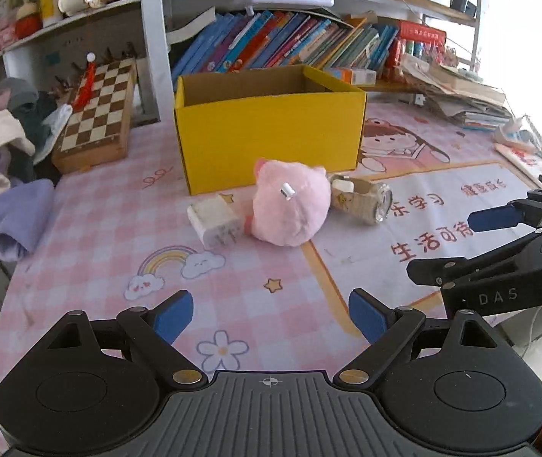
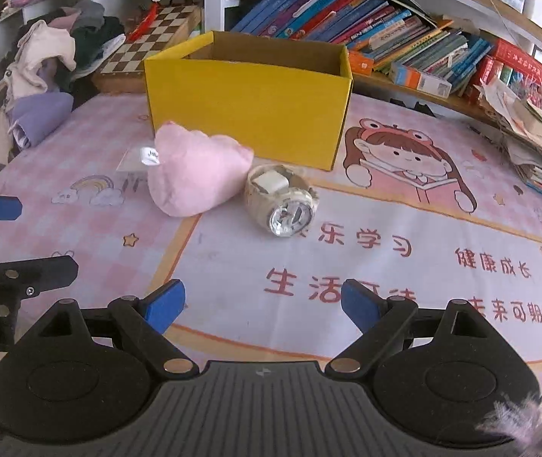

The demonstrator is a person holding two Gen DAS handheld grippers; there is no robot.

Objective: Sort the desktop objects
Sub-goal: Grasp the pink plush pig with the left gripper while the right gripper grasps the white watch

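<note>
Both claws hovered low over the near side of the pink desk mat, well short of the objects. The left gripper stood wide open and held nothing; the right gripper was likewise spread wide and empty. A pink plush toy lay just in front of the open yellow cardboard box. A white charger plug lay touching the plush's left side, and a cream wristwatch lay just right of it. A chessboard leaned far left.
</note>
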